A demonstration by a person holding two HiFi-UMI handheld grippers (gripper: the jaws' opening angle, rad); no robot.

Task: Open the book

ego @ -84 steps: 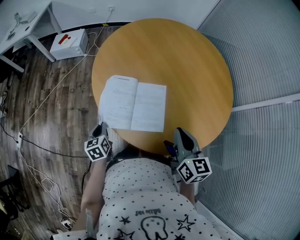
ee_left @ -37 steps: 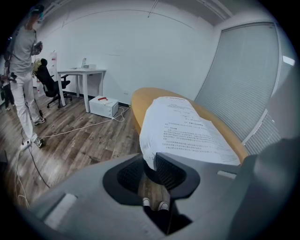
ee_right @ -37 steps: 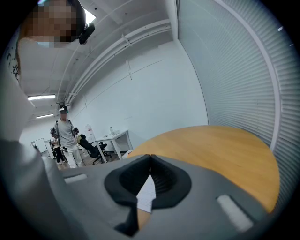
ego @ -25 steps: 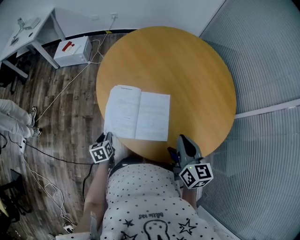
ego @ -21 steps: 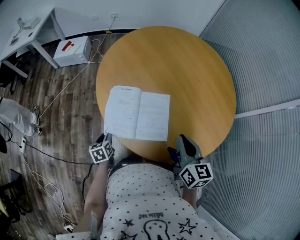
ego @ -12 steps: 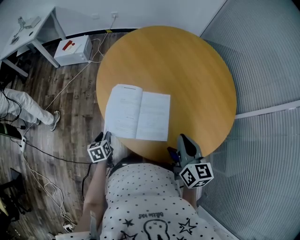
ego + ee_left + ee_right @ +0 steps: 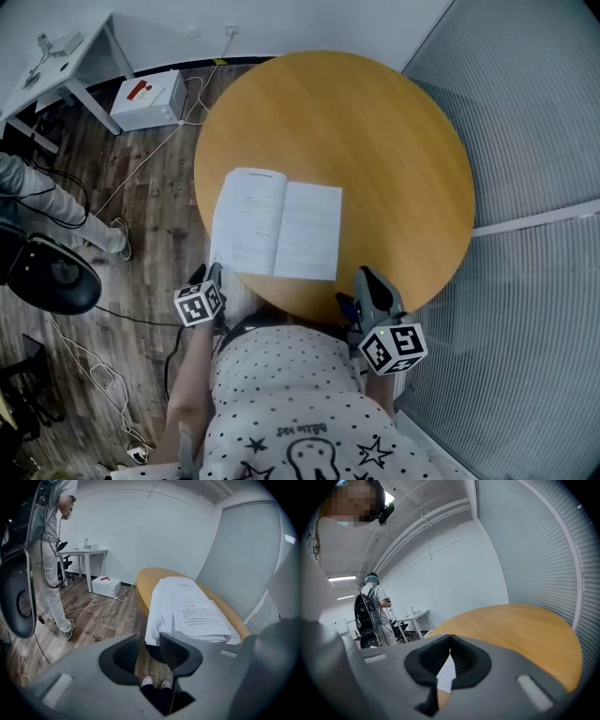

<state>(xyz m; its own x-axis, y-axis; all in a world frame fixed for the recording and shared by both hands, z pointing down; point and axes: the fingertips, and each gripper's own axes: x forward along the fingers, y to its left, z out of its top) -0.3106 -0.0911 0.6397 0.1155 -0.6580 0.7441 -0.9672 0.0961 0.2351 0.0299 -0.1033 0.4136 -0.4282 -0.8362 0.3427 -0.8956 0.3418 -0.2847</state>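
The left claw [image 7: 149, 638] stands open, its 2 jaws apart with nothing held between them. Just ahead of it and a little to its right, the book [image 7: 187, 611] lies open, pages up, on the round tabletop [image 7: 375, 131]; its near corner seems to overhang the rim. The right claw [image 7: 450, 638] is closed, jaw tips touching and empty. The book sits ahead of it, off to its left, well apart.
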